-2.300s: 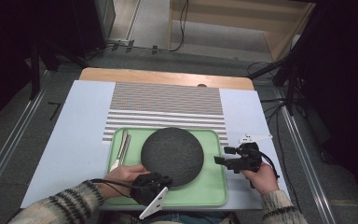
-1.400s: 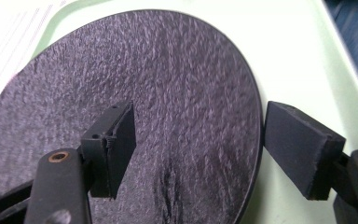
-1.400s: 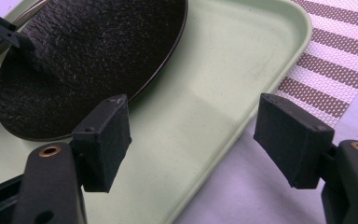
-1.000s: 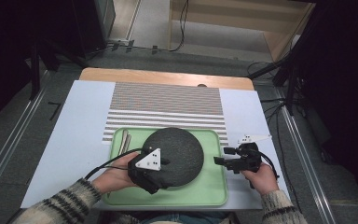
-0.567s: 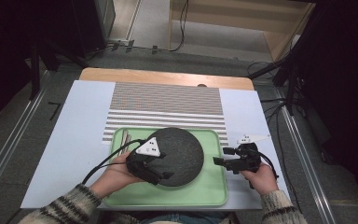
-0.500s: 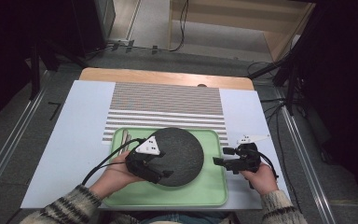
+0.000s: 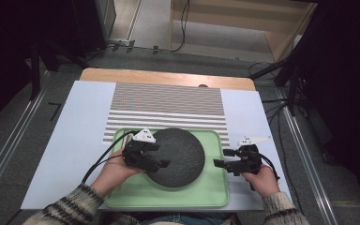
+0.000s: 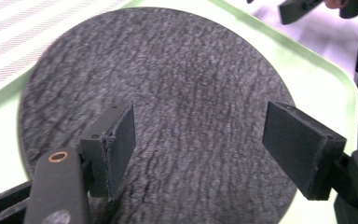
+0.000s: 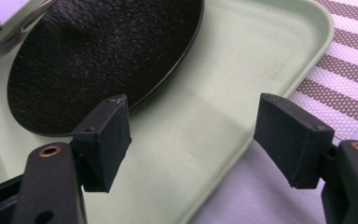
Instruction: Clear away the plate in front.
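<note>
1. A round dark plate is seen lying flat in a green tray on the counter (its surface looks rough and grainy).
2. The left gripper is held over the plate's left part, jaws spread wide, with nothing gripped between them.
3. The right gripper is held at the tray's right rim, jaws likewise wide apart and empty.
4. A striped mat is laid beyond the tray.
</note>
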A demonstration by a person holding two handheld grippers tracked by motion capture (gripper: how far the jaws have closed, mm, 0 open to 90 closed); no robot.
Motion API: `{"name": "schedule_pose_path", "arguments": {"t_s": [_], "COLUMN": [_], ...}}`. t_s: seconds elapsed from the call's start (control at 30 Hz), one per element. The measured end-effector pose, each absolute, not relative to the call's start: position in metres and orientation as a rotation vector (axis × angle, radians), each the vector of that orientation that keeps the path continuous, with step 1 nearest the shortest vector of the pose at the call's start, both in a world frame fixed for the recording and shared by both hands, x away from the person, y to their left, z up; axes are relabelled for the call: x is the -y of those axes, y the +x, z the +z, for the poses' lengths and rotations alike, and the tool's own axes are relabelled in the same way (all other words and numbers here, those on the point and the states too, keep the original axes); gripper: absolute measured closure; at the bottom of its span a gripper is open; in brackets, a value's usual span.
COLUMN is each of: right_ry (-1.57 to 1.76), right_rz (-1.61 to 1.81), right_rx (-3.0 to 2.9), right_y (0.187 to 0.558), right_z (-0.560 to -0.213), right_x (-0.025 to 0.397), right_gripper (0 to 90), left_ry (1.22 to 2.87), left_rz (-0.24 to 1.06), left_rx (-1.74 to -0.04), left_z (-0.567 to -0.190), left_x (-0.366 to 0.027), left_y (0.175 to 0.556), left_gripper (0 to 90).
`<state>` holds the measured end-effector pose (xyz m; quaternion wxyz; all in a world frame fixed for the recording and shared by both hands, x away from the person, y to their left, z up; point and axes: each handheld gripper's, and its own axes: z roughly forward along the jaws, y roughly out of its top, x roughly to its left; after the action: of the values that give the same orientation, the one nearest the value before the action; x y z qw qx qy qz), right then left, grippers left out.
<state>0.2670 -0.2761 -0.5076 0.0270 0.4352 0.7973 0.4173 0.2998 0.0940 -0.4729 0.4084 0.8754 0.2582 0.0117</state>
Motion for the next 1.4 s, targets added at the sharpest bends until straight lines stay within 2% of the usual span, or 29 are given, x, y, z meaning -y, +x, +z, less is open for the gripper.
{"name": "schedule_pose_path", "arguments": {"t_s": [0.47, 0.57, 0.87, 1.0, 1.4], "right_ry": [1.35, 1.353, 1.352, 1.352, 1.354], "right_rz": [1.29, 1.286, 1.288, 1.284, 1.28], "right_rx": [-2.468, -2.473, -2.469, -2.472, -2.467], "right_y": [0.264, 0.264, 0.265, 0.265, 0.268], "right_z": [-0.509, -0.509, -0.509, -0.509, -0.508], "right_x": [0.276, 0.277, 0.276, 0.276, 0.277], "right_gripper": [25.1, 25.1, 25.1, 25.1, 25.0], "left_ry": [2.157, 2.14, 2.111, 2.125, 2.1], "left_rz": [0.035, 0.029, 0.042, 0.095, 0.137], "left_rx": [-0.762, -0.772, -0.779, -0.785, -0.847], "left_z": [-0.469, -0.468, -0.466, -0.466, -0.466], "left_x": [-0.115, -0.12, -0.133, -0.139, -0.164], "left_y": [0.318, 0.32, 0.323, 0.324, 0.326], "left_gripper": [26.3, 23.0, 23.0, 23.1, 23.1]}}
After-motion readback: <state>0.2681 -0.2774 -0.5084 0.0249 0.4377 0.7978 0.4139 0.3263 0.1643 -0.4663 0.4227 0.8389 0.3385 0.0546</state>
